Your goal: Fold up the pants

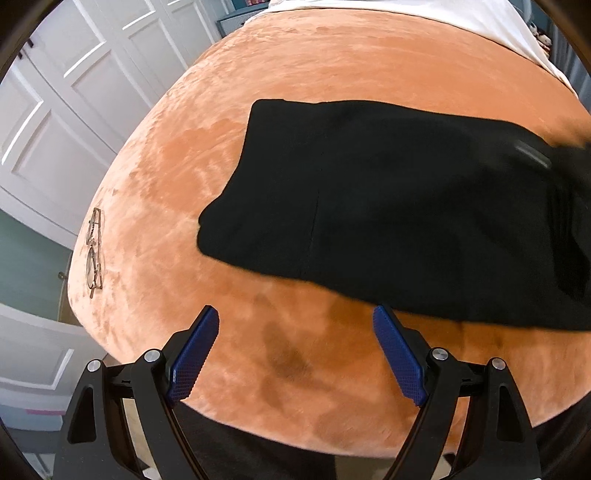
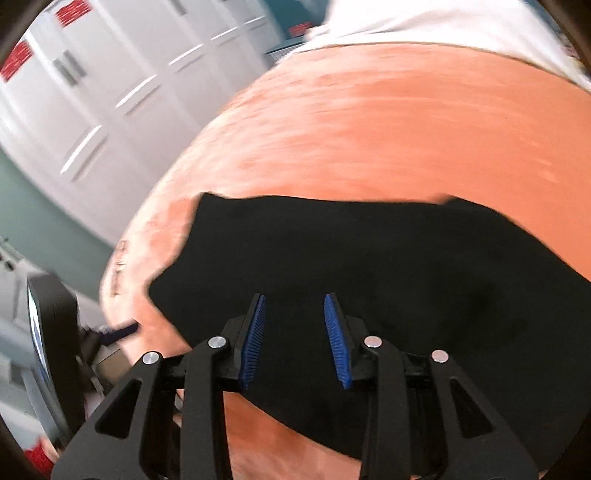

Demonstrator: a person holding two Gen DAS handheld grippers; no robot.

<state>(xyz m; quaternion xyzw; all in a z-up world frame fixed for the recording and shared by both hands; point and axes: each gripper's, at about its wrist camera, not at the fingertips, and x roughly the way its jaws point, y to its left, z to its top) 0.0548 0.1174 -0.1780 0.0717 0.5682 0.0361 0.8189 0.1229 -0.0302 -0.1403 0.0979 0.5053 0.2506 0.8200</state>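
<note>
A bed (image 1: 332, 74) covered in an orange plush blanket (image 1: 258, 362) fills both views, with white cupboard doors (image 1: 74, 92) beyond its left edge and a white sheet (image 1: 424, 18) at the far end.

On the blanket lie the black pants (image 1: 388, 206), already gathered into a compact, roughly rectangular bundle with a straight far edge and a rounded folded end toward the left. A seam line runs across the middle, and a small grey tag (image 1: 533, 155) shows near the right side. In the right wrist view the pants (image 2: 369, 266) sit directly under and ahead of the gripper, their outline a little uneven at the left corner; that view is motion-blurred.

Judging by the shape, most of the folding looks done; what may remain is one more fold or a tidying of the edges, though the layers cannot be counted in the dark cloth.

The left gripper (image 1: 295, 358) hovers over bare blanket just short of the pants' near edge, jaws spread wide and empty. The right gripper (image 2: 294, 339) is above the pants, jaws parted with nothing between them.

A pair of glasses (image 1: 94, 254) rests near the bed's left edge, well apart from the pants.
</note>
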